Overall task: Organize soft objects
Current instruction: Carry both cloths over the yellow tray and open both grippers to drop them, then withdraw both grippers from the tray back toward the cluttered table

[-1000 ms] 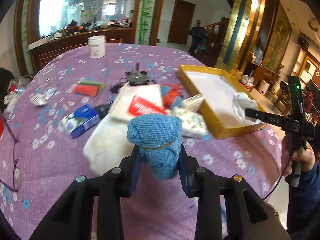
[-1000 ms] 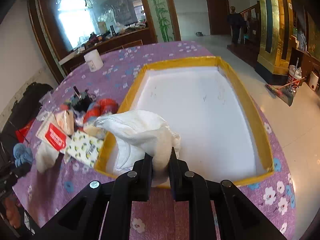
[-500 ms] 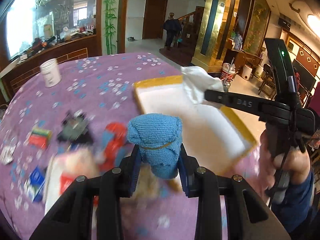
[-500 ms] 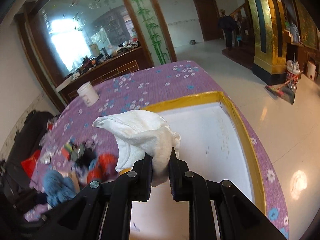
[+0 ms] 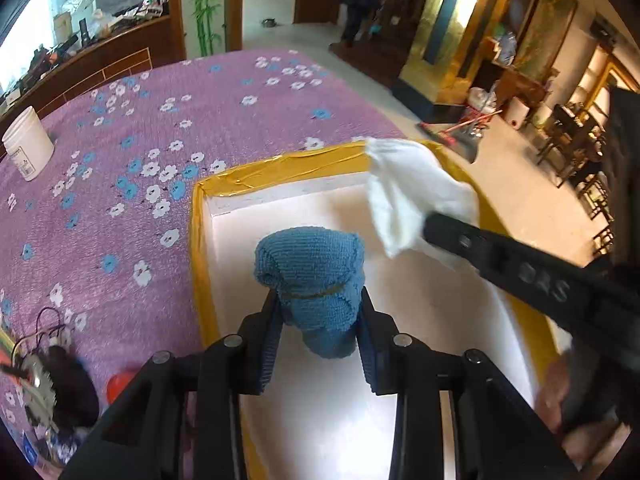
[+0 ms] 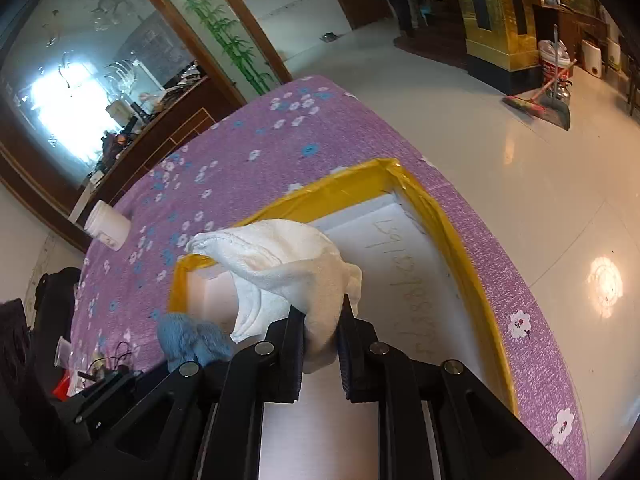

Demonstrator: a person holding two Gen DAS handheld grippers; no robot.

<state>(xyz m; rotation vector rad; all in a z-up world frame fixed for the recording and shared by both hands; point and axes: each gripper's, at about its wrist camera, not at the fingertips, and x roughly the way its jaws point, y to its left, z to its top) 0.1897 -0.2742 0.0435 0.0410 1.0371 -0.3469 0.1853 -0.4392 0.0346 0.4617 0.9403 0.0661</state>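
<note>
Left claw: the left claw (image 5: 318, 320) pinches a rolled blue towel (image 5: 310, 276), its two padded fingers (image 5: 269, 344) pressed against the roll's lower half; a thin band circles the roll just above the pads.
Blue towel: upright between the pads, its bunched top rising above the fingertips, held over the white floor of the tray (image 5: 202, 240); I cannot tell whether its lower end touches the floor. In the right wrist view it shows as a blurred blue lump (image 6: 192, 340) at the tray's near left corner.
Right claw: the right claw (image 6: 322, 320) is pressed together on a white cloth (image 6: 280, 264), with only a thin fold caught between the pads.
White cloth: it billows up and to the left of the fingertips, hanging over the tray's far end; from the left wrist view it (image 5: 408, 196) hangs near the tray's far right corner, in front of the black claw body (image 5: 520, 272).
Tray: a shallow box with a yellow rim (image 6: 340, 188) and white inside, resting on the desk.
Desk: covered with a purple flowered cloth (image 5: 140, 160); a white tub (image 5: 28, 144) stands well apart at the far left, and blurred clutter (image 5: 48, 380) lies left of the tray.
Hand: a person's hand (image 5: 560, 400), blurred, grips the right claw's handle.
</note>
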